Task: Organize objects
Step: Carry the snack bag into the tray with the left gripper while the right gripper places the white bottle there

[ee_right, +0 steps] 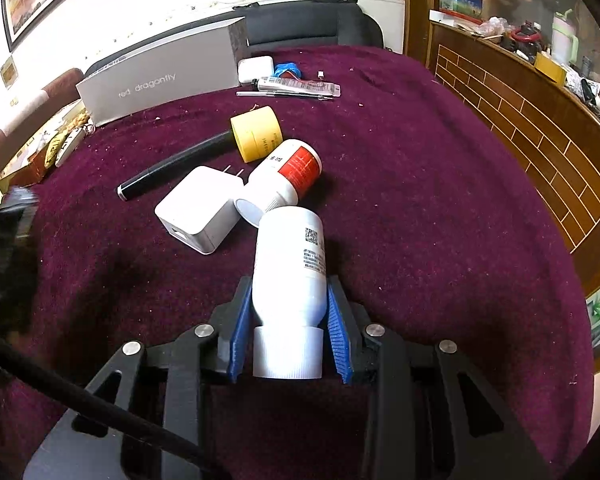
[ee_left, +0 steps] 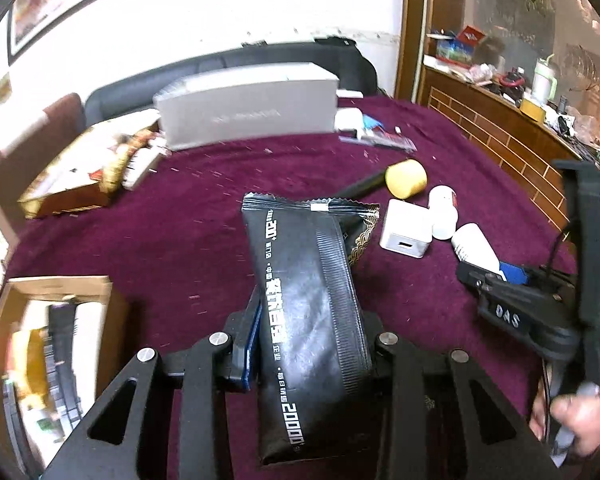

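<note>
The left hand-held gripper [ee_left: 300,344] pinched a crinkled black foil snack packet [ee_left: 308,320], presumably bound for the open cardboard box [ee_left: 60,292] nearby. The right hand-held gripper [ee_right: 288,320] clamped a white plastic bottle [ee_right: 288,264] at its neck, off the maroon-clothed counter [ee_right: 440,220].

glossy crinkled foil packet [ee_left: 312,312], smooth white plastic bottle [ee_right: 290,264], fuzzy maroon cloth [ee_right: 420,220]

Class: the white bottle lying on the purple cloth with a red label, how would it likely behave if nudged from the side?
The red-label bottle looks round and lies on its side, so it would probably roll. Its smooth plastic may slip in a grip. It touches the white charger, which might block rolling that way.
</note>
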The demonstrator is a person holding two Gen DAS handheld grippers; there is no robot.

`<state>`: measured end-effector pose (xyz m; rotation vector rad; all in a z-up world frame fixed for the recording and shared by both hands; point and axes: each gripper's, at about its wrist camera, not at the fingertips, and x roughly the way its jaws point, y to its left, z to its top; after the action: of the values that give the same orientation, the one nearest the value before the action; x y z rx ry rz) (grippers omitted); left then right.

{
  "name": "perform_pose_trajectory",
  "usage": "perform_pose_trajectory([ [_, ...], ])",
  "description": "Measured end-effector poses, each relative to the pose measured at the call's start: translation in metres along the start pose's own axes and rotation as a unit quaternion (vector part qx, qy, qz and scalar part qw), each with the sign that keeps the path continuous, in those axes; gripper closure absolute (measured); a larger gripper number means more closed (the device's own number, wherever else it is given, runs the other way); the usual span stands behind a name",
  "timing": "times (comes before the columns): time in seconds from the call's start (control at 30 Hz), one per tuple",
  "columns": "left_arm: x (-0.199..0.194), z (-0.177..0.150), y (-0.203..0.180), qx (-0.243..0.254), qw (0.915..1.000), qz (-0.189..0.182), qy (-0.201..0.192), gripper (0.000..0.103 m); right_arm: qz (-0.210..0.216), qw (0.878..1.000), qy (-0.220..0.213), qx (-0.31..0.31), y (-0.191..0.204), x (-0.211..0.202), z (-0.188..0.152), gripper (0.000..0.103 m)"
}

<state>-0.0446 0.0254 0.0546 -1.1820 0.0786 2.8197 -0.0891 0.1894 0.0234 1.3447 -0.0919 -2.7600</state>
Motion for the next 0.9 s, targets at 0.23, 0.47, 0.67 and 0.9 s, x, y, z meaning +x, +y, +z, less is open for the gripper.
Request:
perform_pose_trajectory([
  [0.23,-0.053,-0.02,0.024,-0.004,0.9994,0.03,-0.017,0.073,-0.01,1.0,-0.001,0.01,-0.003,-0.001,-0.001,0.071],
  [0.47,-0.087,-0.038,0.061,-0.031,0.9982,0.043,-0.027,0.073,0.018,0.999,0.016,0.02,0.004,-0.032,-0.009,0.071],
  [0.67,-0.105,-0.059,0.097,-0.062,0.9962,0.052,-0.032,0.073,0.06,0.998,-0.003,-0.009,0.046,-0.08,-0.016,0.071],
  [0.9,-0.128,-0.094,0.155,-0.111,0.9907,0.072,-0.031,0.073,0.121,0.99,-0.003,-0.071,0.127,-0.113,-0.023,0.071],
])
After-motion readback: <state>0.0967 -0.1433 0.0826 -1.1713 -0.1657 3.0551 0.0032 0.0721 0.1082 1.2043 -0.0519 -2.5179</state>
